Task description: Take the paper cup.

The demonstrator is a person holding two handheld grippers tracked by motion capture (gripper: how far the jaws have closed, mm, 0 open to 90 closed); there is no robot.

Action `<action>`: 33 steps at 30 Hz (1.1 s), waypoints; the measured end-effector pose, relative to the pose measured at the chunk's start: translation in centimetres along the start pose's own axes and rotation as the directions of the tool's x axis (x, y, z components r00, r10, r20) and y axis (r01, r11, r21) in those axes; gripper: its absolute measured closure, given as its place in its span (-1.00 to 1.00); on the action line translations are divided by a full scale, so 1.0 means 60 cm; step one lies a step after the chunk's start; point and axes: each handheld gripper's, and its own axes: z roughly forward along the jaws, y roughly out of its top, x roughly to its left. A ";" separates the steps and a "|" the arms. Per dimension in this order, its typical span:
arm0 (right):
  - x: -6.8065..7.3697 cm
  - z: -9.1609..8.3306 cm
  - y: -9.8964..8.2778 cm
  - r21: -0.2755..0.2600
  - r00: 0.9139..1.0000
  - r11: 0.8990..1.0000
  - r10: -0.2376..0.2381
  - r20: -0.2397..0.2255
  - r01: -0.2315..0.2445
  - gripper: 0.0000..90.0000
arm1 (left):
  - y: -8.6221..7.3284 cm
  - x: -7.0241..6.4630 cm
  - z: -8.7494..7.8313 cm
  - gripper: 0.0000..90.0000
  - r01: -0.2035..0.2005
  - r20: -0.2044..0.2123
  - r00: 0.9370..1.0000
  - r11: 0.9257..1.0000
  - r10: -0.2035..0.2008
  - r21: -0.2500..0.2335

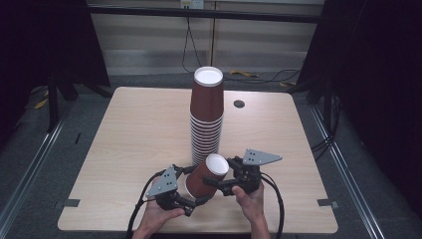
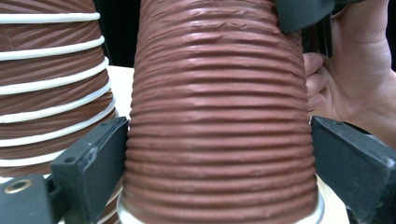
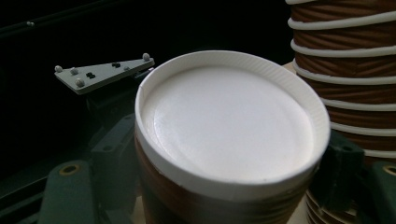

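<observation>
Just in front of the cup stack, the tilted cup lies base-up between both grippers, right gripper jaws clenched near its base, left gripper jaws parted around its rim end.

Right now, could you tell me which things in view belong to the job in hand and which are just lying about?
In the job:
- single brown paper cup, upside down and tilted
- tall stack of upturned cups
- left hand-held gripper, jaws beside the cup
- right hand-held gripper, at the cup's base end

Lying about:
- yellow cable ends on the floor
- round hole in the table
</observation>
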 end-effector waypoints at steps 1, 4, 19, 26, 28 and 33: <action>0.000 0.001 0.000 0.001 1.000 1.000 0.000 -0.002 0.000 -0.49 | 0.000 0.000 0.001 -0.84 0.005 0.001 1.000 1.000 -0.005 -0.003; 0.003 0.003 -0.001 0.003 1.000 1.000 -0.001 -0.006 0.001 -0.49 | 0.001 -0.001 0.004 -0.84 -0.003 0.005 1.000 1.000 0.003 0.004; 0.004 0.009 -0.004 -0.003 1.000 1.000 0.001 -0.018 -0.001 -0.52 | 0.000 0.002 0.008 -0.75 0.000 0.009 1.000 1.000 0.000 0.014; 0.003 0.011 -0.005 0.004 1.000 1.000 0.003 -0.010 -0.003 -0.59 | 0.000 0.002 0.009 -0.73 0.008 0.012 1.000 1.000 -0.008 0.015; 0.002 0.012 -0.005 0.006 1.000 1.000 0.004 -0.005 -0.004 -0.67 | 0.000 0.003 0.008 -0.73 0.007 0.020 1.000 1.000 -0.007 0.028; 0.002 0.010 -0.004 0.000 1.000 1.000 0.008 -0.010 -0.008 -0.70 | 0.002 0.004 0.008 -0.72 0.013 0.028 1.000 0.999 -0.014 0.034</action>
